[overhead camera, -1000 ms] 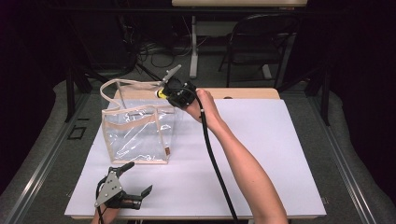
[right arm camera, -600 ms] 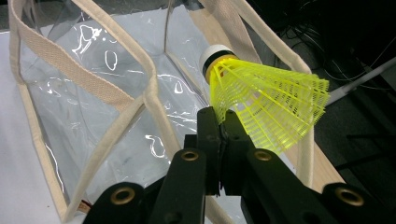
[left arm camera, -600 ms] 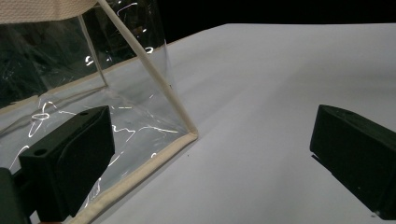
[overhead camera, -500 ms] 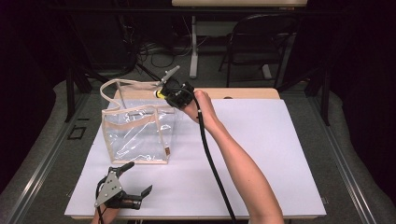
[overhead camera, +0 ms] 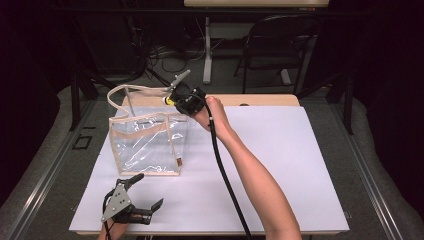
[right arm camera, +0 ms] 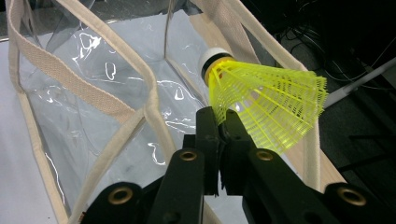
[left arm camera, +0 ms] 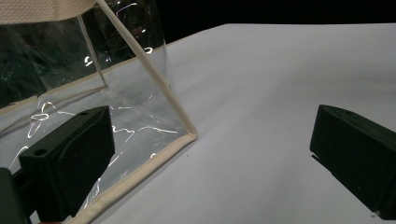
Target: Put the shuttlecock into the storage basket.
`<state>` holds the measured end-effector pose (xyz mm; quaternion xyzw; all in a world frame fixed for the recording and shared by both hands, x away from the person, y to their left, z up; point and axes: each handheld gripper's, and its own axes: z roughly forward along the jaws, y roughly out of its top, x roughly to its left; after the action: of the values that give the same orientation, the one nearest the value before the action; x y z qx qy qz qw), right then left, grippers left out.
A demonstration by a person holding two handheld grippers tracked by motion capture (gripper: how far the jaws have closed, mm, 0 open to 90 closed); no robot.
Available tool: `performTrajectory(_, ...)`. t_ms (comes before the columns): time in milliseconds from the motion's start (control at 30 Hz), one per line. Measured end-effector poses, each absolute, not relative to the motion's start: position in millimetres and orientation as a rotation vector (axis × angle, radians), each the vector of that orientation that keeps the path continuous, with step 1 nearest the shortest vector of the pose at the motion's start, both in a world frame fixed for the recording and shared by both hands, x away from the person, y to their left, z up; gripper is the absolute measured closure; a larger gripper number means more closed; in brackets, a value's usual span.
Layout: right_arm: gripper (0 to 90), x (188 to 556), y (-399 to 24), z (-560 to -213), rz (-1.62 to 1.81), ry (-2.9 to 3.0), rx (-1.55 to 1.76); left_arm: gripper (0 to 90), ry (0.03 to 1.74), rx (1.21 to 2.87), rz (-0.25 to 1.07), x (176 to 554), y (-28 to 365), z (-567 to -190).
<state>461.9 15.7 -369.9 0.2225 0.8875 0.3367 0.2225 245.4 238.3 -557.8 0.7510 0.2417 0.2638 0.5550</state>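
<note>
1. Nearest the camera in the high view, the left tongs (overhead camera: pixel 148 192) sit low over the white surface (overhead camera: pixel 300 165) at its front left corner, with a grey three-cornered plate on top and a cable curling off them.
2. Those left tongs are spread wide apart with nothing between them; in the left gripper view (left arm camera: pixel 212 154) the bare surface shows in the gap.
3. Just past them stands the clear bag (overhead camera: pixel 150 145), upright on the surface, see-through plastic with cream fabric trim. Its near bottom corner lies just beside the left jaw in the left gripper view (left arm camera: pixel 140 130).
4. The bag's cream strap handles (overhead camera: pixel 137 90) loop up and out over the far left of its open top.
5. Farther back, the right tongs (overhead camera: pixel 172 101) hang at the far right corner of the bag's rim, with the person's forearm stretched across the surface and a black cable trailing along it.
6. The right tongs (right arm camera: pixel 223 128) are clamped on the yellow shuttlecock (right arm camera: pixel 266 100), pinching the edge of its mesh skirt.
7. The shuttlecock's white cork end points toward the bag's opening, so it sits right above the bag's rim, not down inside.
8. Behind the surface there's a dark chair (overhead camera: pixel 280 45) and some floor cables.
</note>
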Motion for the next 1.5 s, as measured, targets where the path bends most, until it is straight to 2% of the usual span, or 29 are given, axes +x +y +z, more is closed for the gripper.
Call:
performTrajectory(100, 80.5, 461.8, 15.4, -369.6, 0.941, 2.444, 0.617, 0.0, 0.57, 1.774, 0.624, 245.3, 238.7, -557.6)
performTrajectory(200, 68.0, 461.3, 12.8, -368.1, 0.969, 2.427, 0.62, 0.0, 0.57, 1.774, 0.624, 245.3, 238.9, -557.5)
performTrajectory(233, 68.0, 461.3, 12.8, -368.1, 0.969, 2.427, 0.62, 0.0, 0.57, 1.774, 0.624, 245.3, 238.9, -557.5)
performTrajectory(267, 58.6, 459.7, 9.7, -366.6, 0.99, 2.412, 0.63, 0.0, 0.57, 1.774, 0.624, 245.3, 238.9, -557.5)
performTrajectory(300, 58.6, 459.7, 9.7, -366.6, 0.99, 2.412, 0.63, 0.0, 0.57, 1.774, 0.624, 245.3, 238.8, -557.5)
performTrajectory(467, 34.0, 457.6, -1.4, -362.4, 1.066, 2.42, 0.7, 0.0, 0.569, 1.775, 0.625, 245.2, 238.4, -557.6)
performTrajectory(533, 27.6, 456.0, -7.5, -361.0, 1.095, 2.42, 0.709, 0.0, 0.571, 1.774, 0.625, 245.3, 238.4, -557.6)
performTrajectory(567, 27.6, 456.0, -7.5, -361.0, 1.095, 2.42, 0.709, 0.0, 0.571, 1.774, 0.625, 245.3, 238.4, -557.6)
performTrajectory(600, 22.1, 454.6, -10.7, -360.6, 1.109, 2.41, 0.72, 0.0, 0.572, 1.775, 0.625, 245.3, 238.4, -557.7)
performTrajectory(833, 7.5, 444.9, -29.6, -359.2, 1.179, 2.376, 0.727, 0.0, 0.568, 1.779, 0.624, 245.5, 237.1, -557.8)
performTrajectory(1000, 0.4, 440.2, -36.6, -361.7, 1.19, 2.393, 0.726, 0.0, 0.572, 1.781, 0.622, 245.3, 236.9, -558.2)
performTrajectory(1500, 0.0, 420.7, -58.9, -369.2, 1.193, 2.389, 0.716, 0.0, 0.574, 1.778, 0.622, 245.4, 237.5, -558.1)
